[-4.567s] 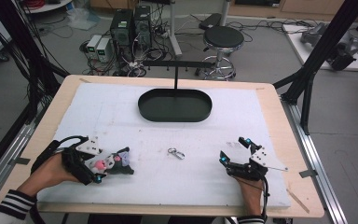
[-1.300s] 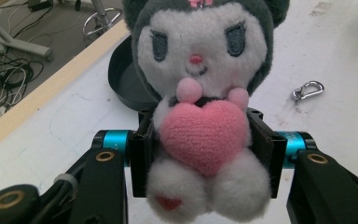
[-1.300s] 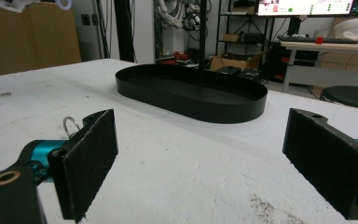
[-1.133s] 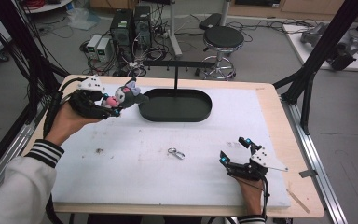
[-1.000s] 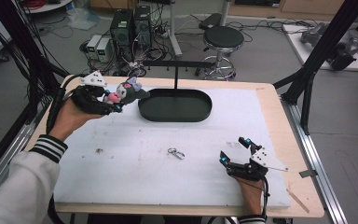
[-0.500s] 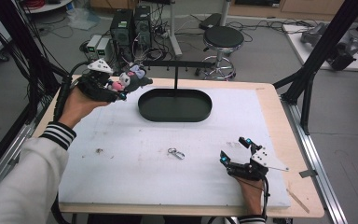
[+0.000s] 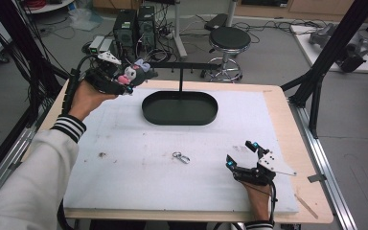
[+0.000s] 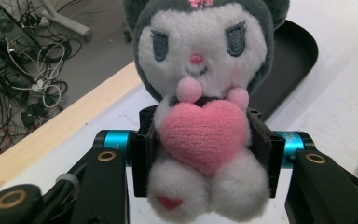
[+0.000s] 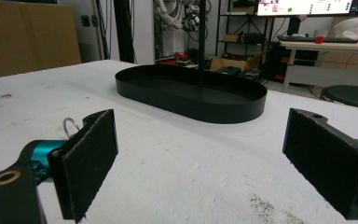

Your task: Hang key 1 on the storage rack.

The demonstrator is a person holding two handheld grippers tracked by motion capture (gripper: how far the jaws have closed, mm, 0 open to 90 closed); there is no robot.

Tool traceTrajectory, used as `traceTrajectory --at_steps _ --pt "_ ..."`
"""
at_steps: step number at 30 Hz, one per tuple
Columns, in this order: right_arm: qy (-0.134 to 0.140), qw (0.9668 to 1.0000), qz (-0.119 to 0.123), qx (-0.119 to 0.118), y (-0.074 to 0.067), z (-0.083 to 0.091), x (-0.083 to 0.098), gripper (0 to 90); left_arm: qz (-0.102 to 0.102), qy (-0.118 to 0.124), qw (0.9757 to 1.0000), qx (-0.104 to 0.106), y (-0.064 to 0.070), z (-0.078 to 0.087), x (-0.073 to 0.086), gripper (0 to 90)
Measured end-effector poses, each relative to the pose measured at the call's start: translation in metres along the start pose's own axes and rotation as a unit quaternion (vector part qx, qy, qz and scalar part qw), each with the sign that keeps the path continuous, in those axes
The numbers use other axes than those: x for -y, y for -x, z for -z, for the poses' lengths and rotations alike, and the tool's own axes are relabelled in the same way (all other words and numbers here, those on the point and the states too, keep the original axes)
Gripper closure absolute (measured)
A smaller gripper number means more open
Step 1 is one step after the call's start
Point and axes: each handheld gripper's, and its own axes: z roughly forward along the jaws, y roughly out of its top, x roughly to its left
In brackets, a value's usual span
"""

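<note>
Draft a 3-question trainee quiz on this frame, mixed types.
1. True or false: the left tool grips the grey-and-white plush doll with a pink heart around its body.
2. Multiple choice: the small metal keyring clip lies A) inside the black oval metal tray, B) on the white foam mat, C) in the right tool.
3. Fill in: the right tool's jaws are ____.

Key: 1 true; 2 B; 3 open.

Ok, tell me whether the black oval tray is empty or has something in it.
Empty. The black oval metal tray shows a bare dark floor in the high view and right gripper view, with the thin black post rising at its back.
</note>
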Motion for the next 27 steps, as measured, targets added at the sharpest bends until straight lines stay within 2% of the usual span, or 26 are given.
traceTrajectory --at_steps 6,13,27 --pt "0.000 1.0000 0.000 0.000 0.000 0.000 0.000 9.5 0.006 -0.007 0.9999 -0.005 -0.004 -0.005 -0.005 52.8" --pt "0.000 1.0000 0.000 0.000 0.000 0.000 0.000 9.5 0.003 -0.018 0.9998 -0.006 -0.004 -0.013 -0.014 52.9" --pt "0.000 1.0000 0.001 -0.001 0.001 0.000 0.000 9.5 0.005 -0.021 0.9997 -0.005 -0.004 -0.028 -0.031 52.9"
